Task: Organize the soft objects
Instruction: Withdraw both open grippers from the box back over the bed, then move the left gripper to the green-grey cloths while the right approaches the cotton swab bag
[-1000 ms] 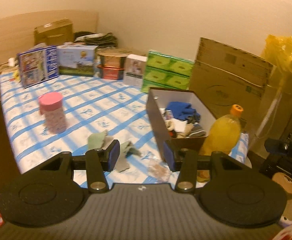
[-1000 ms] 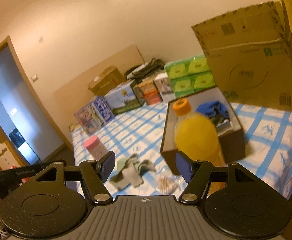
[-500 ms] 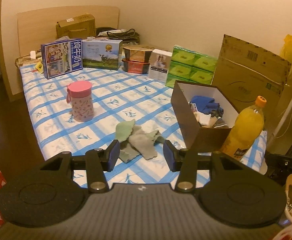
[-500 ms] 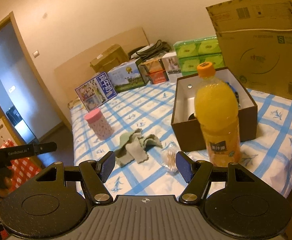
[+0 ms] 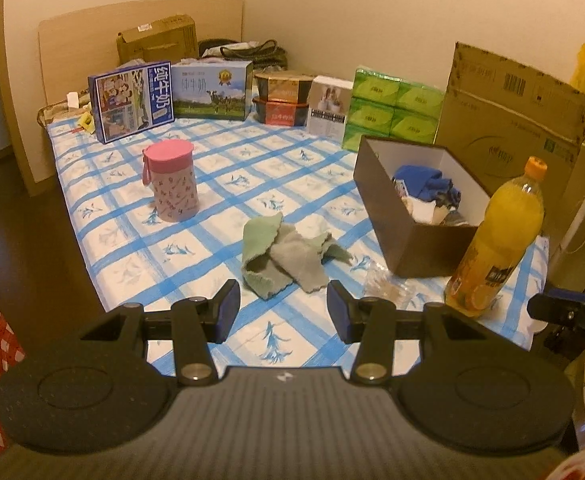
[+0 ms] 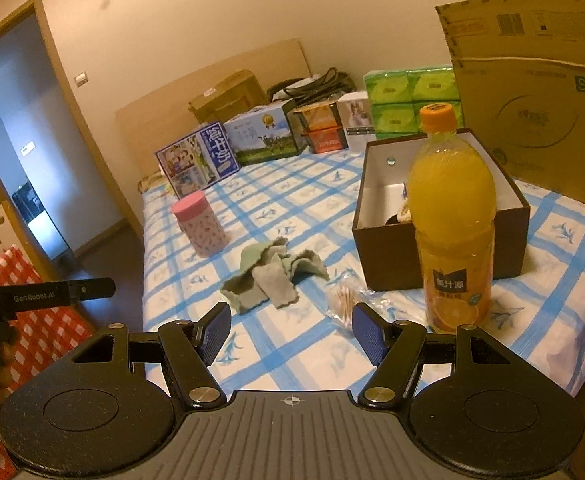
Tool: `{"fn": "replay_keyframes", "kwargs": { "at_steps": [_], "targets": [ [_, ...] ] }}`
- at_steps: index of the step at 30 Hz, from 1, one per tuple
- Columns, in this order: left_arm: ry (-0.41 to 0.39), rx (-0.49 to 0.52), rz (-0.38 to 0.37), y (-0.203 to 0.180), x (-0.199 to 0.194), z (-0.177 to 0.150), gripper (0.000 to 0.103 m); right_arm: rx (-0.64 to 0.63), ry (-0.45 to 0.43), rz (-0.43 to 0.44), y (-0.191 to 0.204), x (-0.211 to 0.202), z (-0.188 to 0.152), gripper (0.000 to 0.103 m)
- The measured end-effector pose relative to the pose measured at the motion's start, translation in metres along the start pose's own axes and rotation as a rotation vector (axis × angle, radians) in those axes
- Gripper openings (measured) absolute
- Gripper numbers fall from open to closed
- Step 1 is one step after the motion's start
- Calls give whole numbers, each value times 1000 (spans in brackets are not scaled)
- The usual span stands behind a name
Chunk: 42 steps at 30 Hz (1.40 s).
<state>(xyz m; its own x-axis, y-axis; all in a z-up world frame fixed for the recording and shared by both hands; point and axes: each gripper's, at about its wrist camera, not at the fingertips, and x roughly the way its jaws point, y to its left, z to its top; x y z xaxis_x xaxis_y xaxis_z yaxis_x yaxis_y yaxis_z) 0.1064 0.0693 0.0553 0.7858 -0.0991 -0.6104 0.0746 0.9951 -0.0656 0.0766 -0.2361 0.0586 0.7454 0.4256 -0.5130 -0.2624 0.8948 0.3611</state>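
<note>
Two grippers hang back from the bed's near edge now, pulled up and away compared with a second ago, when both sat low and close to the cloths and the bottle. Left gripper (image 5: 279,310) has its jaws spread wide with nothing between them, and right gripper (image 6: 290,334) is just as wide and just as empty. Green-grey cloths (image 5: 282,256) lie crumpled in a loose heap on the blue-checked bed (image 5: 228,168), near the brown box (image 5: 396,228) but apart from it. That box already holds a blue cloth (image 5: 420,178) and some paler pieces, though exactly what sits beneath them is hard to make out. Orange juice bottle (image 6: 450,220) stands upright just in front of the box, with a small clear packet (image 6: 346,302) beside it. So the retreat has opened the whole scene up, and my read is the heap is the next pick, with the bottle an obstacle on the way to the box.
</note>
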Motion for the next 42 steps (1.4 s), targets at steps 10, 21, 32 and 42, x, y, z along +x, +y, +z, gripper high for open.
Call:
{"fn": "replay_keyframes", "kwargs": {
  "at_steps": [10, 21, 32, 42],
  "targets": [
    [46, 8, 11, 4, 24, -7, 44, -63, 50, -33, 8, 36, -8, 67],
    [125, 4, 32, 9, 60, -13, 49, -129, 114, -64, 6, 80, -17, 67],
    [174, -1, 37, 12, 88, -20, 49, -129, 159, -82, -5, 109, -21, 67],
    [199, -3, 38, 15, 123, -31, 54, -139, 173, -135, -17, 140, -26, 67]
  ]
}}
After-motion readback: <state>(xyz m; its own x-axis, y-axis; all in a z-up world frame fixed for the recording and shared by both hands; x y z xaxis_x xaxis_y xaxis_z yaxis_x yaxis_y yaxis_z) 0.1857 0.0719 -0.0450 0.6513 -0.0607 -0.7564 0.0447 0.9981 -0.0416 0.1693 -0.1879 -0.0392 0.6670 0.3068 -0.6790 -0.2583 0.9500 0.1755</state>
